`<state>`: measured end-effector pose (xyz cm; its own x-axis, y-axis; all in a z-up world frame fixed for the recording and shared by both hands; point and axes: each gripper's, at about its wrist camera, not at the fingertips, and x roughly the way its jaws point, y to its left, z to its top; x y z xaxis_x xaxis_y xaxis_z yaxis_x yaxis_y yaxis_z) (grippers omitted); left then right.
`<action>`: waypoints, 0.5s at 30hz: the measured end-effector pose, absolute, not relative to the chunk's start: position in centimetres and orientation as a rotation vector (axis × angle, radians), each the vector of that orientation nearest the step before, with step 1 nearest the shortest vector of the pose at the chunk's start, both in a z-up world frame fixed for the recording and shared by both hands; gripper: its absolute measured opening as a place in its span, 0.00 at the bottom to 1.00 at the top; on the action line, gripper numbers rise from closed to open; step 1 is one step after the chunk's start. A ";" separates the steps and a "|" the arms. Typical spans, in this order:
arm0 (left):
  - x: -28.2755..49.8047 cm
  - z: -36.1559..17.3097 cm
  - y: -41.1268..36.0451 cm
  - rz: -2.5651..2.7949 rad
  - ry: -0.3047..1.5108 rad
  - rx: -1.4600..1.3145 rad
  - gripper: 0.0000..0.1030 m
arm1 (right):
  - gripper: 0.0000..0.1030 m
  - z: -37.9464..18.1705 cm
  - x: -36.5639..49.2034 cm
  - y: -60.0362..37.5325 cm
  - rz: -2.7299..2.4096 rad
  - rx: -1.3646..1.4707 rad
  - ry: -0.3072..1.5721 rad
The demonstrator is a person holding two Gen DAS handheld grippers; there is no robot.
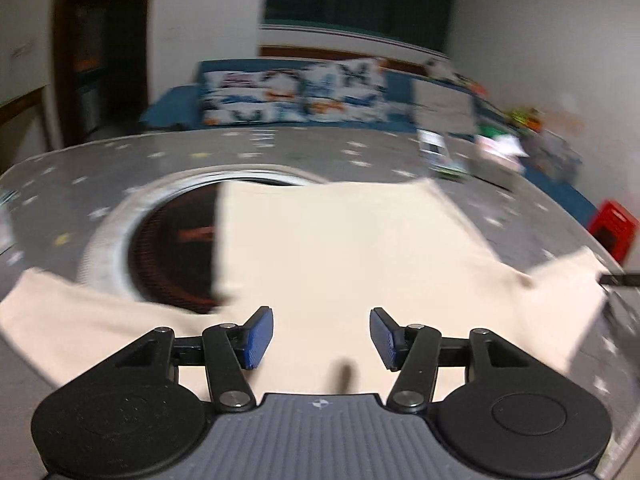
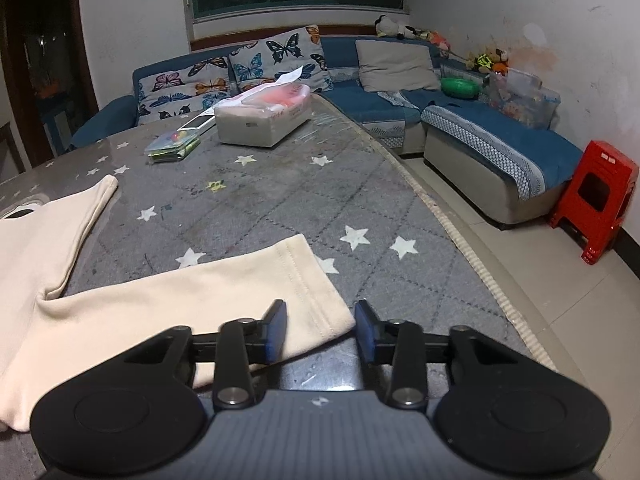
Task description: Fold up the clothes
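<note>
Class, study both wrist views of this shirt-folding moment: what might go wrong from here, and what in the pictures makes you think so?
1. The right gripper is open around the sleeve cuff, near its corner; closing there might catch only the edge and let it slip.
2. The cream shirt partly covers a round hole in the table; fabric could sag in during a fold.
3. The left wrist view is blurred, so the open left gripper may misjudge its grasp.
</note>
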<state>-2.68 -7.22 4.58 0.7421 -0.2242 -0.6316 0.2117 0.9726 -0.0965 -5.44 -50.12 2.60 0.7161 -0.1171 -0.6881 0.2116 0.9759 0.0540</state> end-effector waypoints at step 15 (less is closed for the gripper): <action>-4.2 2.4 -18.1 -0.548 0.694 0.135 0.55 | 0.08 11.1 -6.5 -46.7 0.015 0.149 0.566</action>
